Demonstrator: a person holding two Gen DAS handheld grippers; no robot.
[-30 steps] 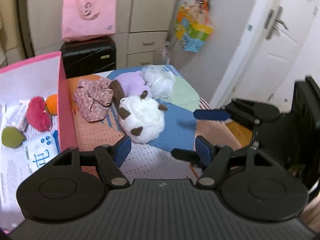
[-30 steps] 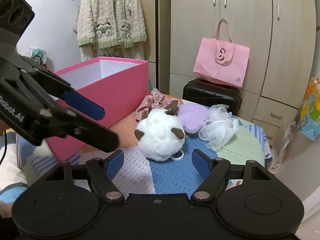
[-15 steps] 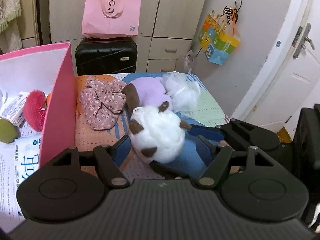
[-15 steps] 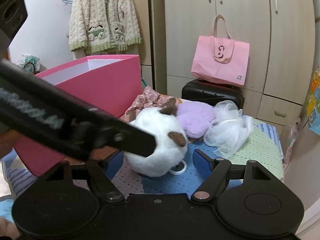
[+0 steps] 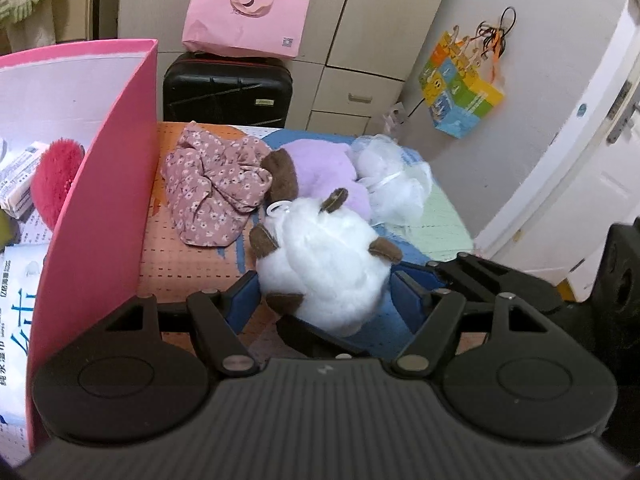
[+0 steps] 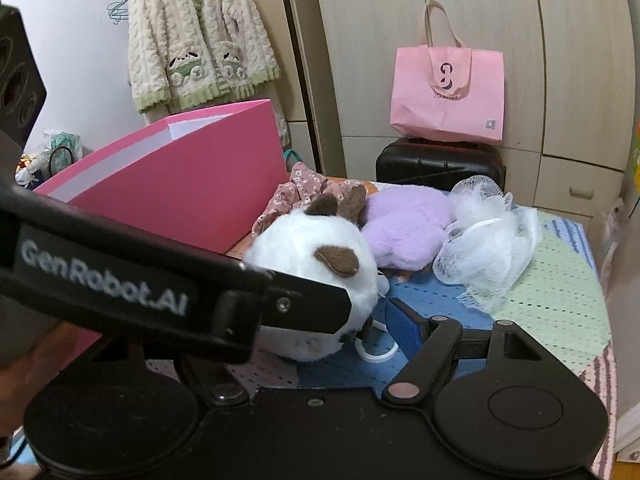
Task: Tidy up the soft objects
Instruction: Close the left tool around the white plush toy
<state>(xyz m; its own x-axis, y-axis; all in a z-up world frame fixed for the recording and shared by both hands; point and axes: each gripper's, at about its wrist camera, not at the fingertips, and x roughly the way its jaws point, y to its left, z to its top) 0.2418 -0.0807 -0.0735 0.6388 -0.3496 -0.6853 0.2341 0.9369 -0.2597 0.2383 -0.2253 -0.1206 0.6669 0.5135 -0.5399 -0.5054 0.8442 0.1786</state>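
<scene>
A white plush ball with brown ears (image 5: 324, 264) lies on the patchwork cloth (image 5: 188, 268). My left gripper (image 5: 324, 296) straddles it and its jaws are closing; the blue pads (image 5: 246, 298) sit at the fur's edges with no squeeze showing. My right gripper (image 6: 316, 322) reaches around the same plush (image 6: 316, 248) from the other side, open, its right pad (image 6: 400, 326) a little clear of the fur. Its left finger is hidden behind the left gripper's finger (image 6: 160, 280). Behind the plush lie a floral cloth (image 5: 216, 192), a purple plush (image 5: 324, 168) and a white mesh pouf (image 5: 394, 180).
An open pink box (image 5: 104, 200) stands close on the left, holding a red fluffy item (image 5: 54, 180) and paper packs. A black suitcase (image 5: 228, 88) with a pink bag (image 5: 248, 8) stands behind the table. A white door (image 5: 580, 140) is at the right.
Both grippers have come down and in toward the white plush, which now lies between the left fingers. The left gripper's finger now crosses the right wrist view.
</scene>
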